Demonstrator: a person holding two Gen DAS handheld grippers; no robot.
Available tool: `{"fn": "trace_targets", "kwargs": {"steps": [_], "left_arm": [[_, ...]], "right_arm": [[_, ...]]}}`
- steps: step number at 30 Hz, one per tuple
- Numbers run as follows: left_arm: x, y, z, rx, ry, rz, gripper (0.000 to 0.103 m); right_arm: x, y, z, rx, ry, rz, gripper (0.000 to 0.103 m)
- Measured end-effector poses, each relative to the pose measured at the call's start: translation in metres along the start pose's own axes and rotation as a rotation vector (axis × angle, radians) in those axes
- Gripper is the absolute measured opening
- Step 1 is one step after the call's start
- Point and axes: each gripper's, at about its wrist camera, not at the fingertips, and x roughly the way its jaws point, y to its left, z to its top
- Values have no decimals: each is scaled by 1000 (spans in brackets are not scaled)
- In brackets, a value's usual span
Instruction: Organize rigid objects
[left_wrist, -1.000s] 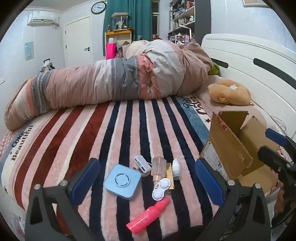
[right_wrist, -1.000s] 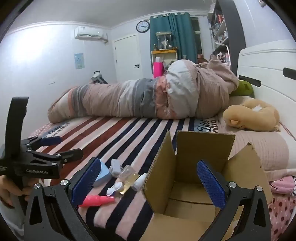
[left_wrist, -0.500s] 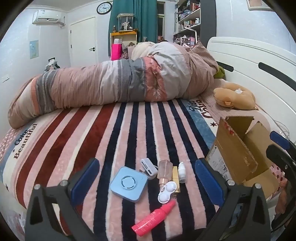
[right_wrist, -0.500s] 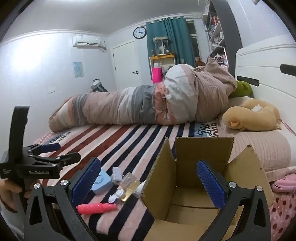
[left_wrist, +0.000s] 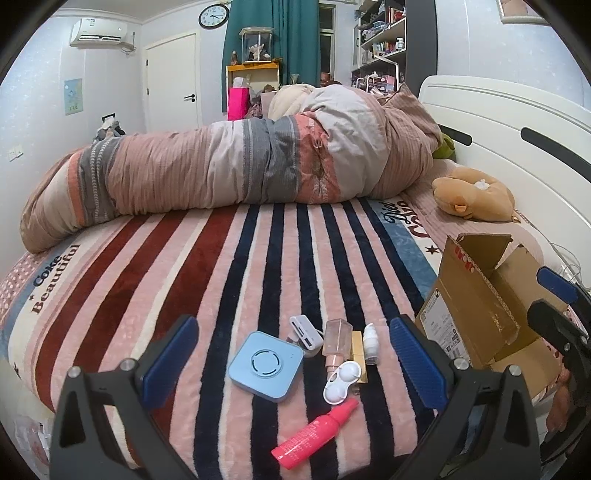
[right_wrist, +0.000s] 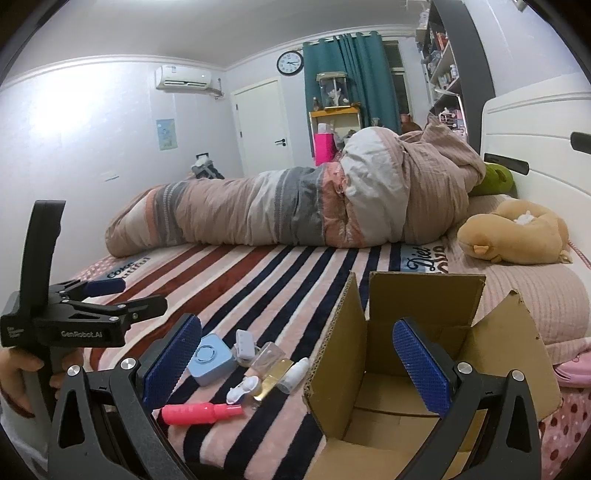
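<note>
My left gripper (left_wrist: 291, 363) wide open and holding nothing above the little things on the striped blanket (left_wrist: 236, 266), blue square box (left_wrist: 265, 365), red bottle (left_wrist: 314, 435), white lens case (left_wrist: 341, 381), my right gripper (right_wrist: 297, 360) wide open too, over the open cardboard box (right_wrist: 417, 373) just beside them

Your left gripper (left_wrist: 293, 363) hangs level with its blue pads spread wide and nothing between them. Your right gripper (right_wrist: 297, 360) matches it, jaws fully apart and empty. From the right wrist camera your left hand (right_wrist: 22, 373) shows wrapped around the left gripper's handle; the right gripper sits at the left view's right edge.
</note>
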Motion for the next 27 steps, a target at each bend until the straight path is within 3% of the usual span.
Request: {"fn": "trace_targets", "kwargs": {"steps": [27], "left_arm": [[-1,1,-2,-1,1,-1,103]], "right_arm": [[3,4,-2,-5,2,3,103]]}}
